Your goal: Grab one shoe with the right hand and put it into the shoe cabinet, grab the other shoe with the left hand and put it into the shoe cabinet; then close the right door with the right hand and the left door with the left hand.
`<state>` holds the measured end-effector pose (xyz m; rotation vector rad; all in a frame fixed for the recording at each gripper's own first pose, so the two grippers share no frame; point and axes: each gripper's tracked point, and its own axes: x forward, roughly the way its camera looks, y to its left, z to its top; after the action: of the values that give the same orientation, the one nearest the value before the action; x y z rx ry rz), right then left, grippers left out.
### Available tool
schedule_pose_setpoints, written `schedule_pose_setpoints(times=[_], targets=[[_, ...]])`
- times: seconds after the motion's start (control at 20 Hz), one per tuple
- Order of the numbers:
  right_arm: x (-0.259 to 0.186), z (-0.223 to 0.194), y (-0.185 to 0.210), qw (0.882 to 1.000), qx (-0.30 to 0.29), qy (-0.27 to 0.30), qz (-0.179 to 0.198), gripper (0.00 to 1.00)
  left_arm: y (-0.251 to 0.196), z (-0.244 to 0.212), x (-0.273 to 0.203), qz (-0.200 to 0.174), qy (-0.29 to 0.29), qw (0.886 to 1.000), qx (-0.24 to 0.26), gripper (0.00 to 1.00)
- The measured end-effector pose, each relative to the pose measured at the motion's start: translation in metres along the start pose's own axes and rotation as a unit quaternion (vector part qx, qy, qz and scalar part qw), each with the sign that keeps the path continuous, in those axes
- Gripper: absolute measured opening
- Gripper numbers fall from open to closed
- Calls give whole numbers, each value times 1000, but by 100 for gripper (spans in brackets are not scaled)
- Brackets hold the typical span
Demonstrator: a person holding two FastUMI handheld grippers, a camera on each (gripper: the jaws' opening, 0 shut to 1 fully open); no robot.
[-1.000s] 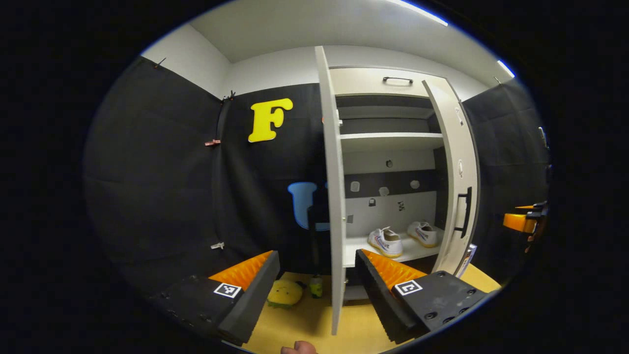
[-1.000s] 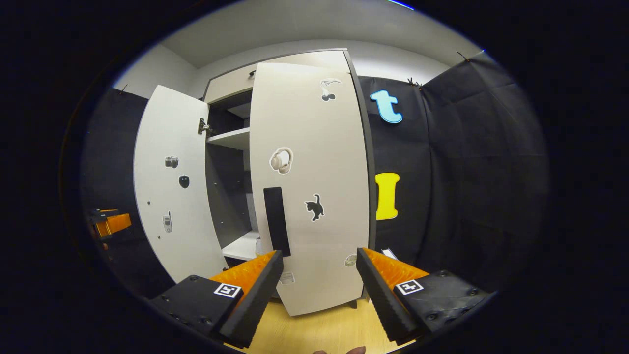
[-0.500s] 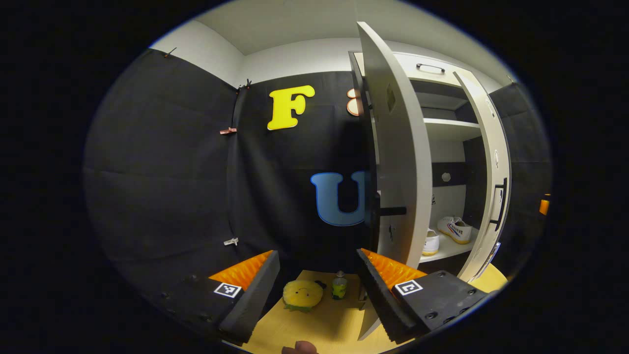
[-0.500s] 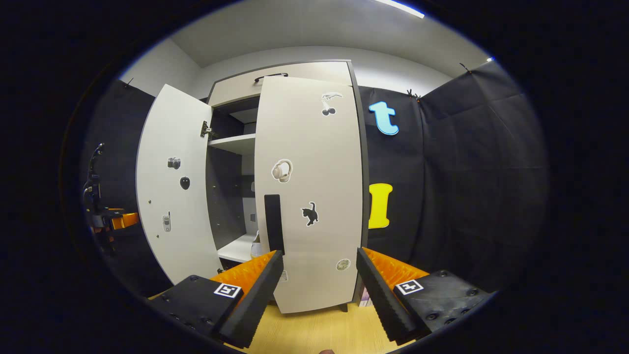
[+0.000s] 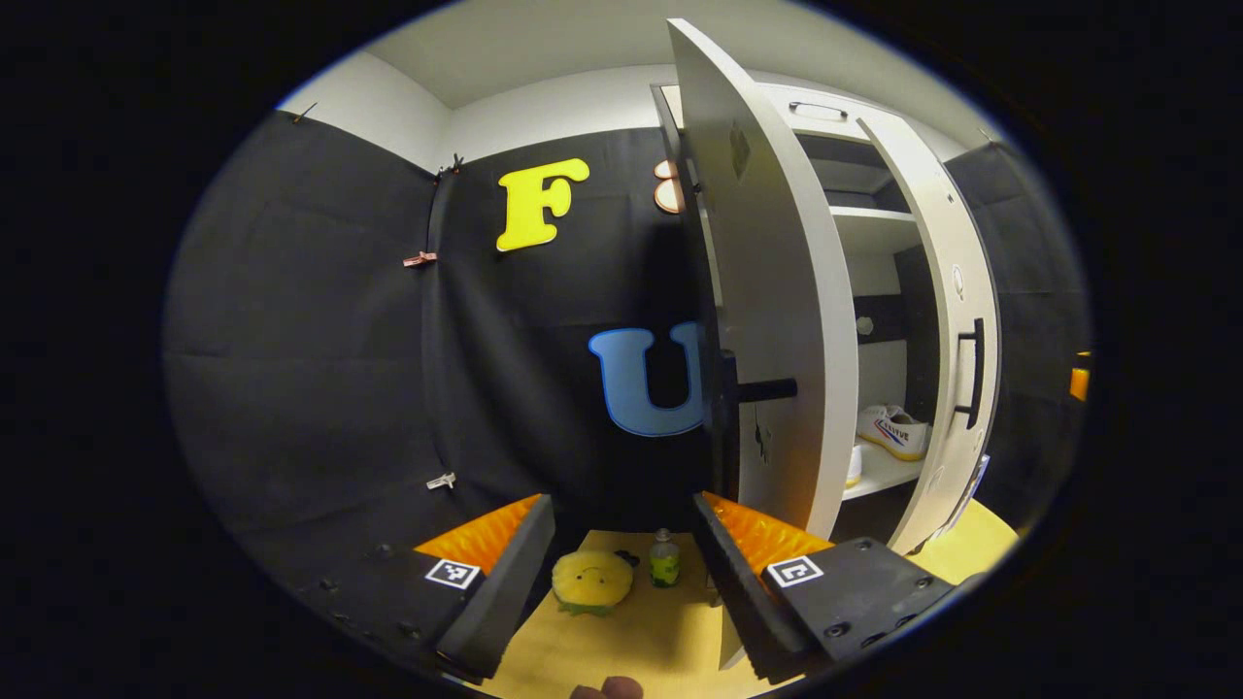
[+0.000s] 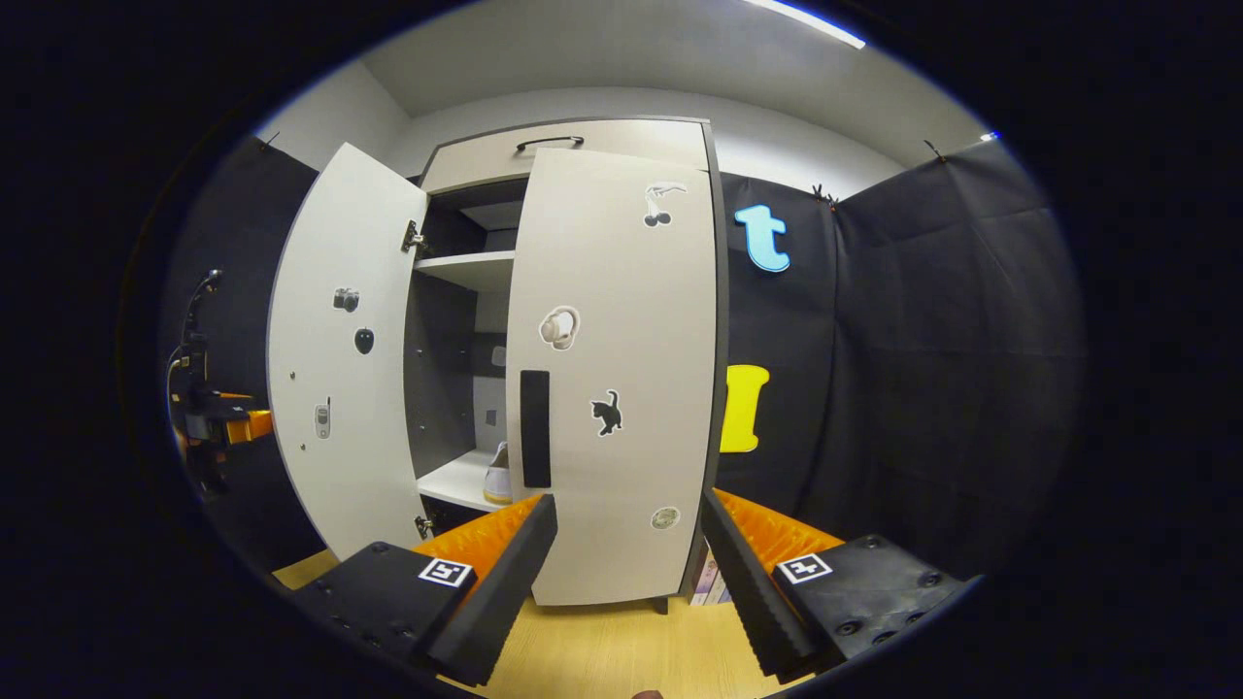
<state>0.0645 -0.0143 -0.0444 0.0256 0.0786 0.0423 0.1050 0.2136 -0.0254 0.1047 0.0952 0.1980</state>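
Observation:
The white shoe cabinet [image 6: 573, 146] holds both white shoes on its lower shelf: one shoe [image 5: 893, 432] lies in plain sight, the other [image 5: 853, 466] is mostly hidden by the left door [image 5: 777, 320]. In the right gripper view a shoe [image 6: 498, 478] peeks through the gap. My left gripper [image 5: 617, 573] is open and empty, on the outer side of the left door, below its black handle [image 5: 767, 390]. My right gripper [image 6: 621, 582] is open and empty, in front of the right door [image 6: 621, 388], which is almost shut. The left gripper [image 6: 228, 424] shows far left.
A yellow plush toy [image 5: 592, 580] and a small green bottle [image 5: 664, 559] sit on the wooden floor [image 5: 660, 641] behind the left door. Something flat leans by the cabinet's right foot [image 6: 707, 578]. An upper shelf [image 6: 466, 267] crosses the cabinet. Black cloth walls stand on both sides.
The right door has swung closer to shut. My left gripper has come round to the outer side of the left door, which now stands closer in its view.

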Motion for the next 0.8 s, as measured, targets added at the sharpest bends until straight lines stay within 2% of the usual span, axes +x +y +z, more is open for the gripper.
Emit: schedule_pose_setpoints(times=[0.2,0.35,0.6,0.8], targets=[[-3,0,-2,1000,4,2,-1,98,-21,-1,-5,-17,3,999,-41,90],[-12,-1,-17,1000,5,6,-10,98,-45,1,-10,-37,1,999,-35,90],[-24,1,-36,1000,15,5,-23,98,-69,4,-15,-27,-8,999,-42,90],[-32,4,-39,1000,25,5,-17,98,-93,10,-17,-32,-9,998,-54,91]])
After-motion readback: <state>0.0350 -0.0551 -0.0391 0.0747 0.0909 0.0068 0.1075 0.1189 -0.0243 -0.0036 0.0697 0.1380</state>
